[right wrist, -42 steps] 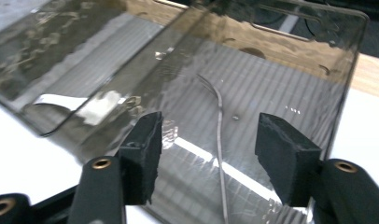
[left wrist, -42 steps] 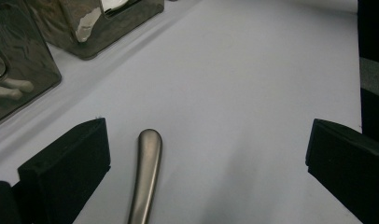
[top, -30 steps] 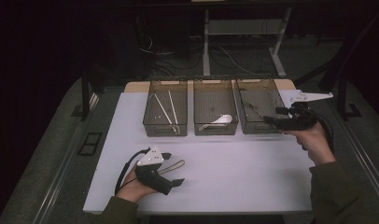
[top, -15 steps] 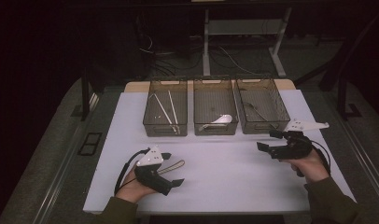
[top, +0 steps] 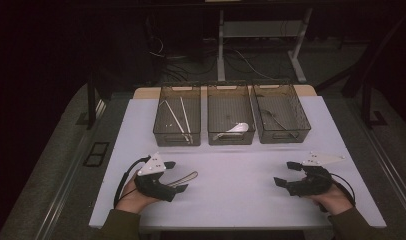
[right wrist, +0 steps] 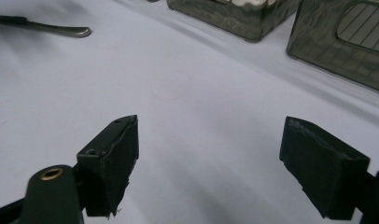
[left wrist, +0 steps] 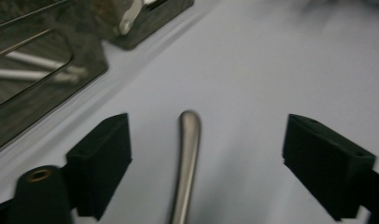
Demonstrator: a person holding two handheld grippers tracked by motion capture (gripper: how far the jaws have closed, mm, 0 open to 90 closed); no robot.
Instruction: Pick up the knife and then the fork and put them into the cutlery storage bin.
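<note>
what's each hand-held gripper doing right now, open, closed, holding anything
Left hand-held gripper: open, jaws just been closing, a metal utensil handle between them, untouched.
Right hand-held gripper: open, holding nothing.

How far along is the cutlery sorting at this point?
Done: chopsticks, a white spoon and a utensil sit in the three bins. In hand: a metal handle lies between the left claw, its jaws closing but not pressing. The right claw is open. Left: binning it.
</note>
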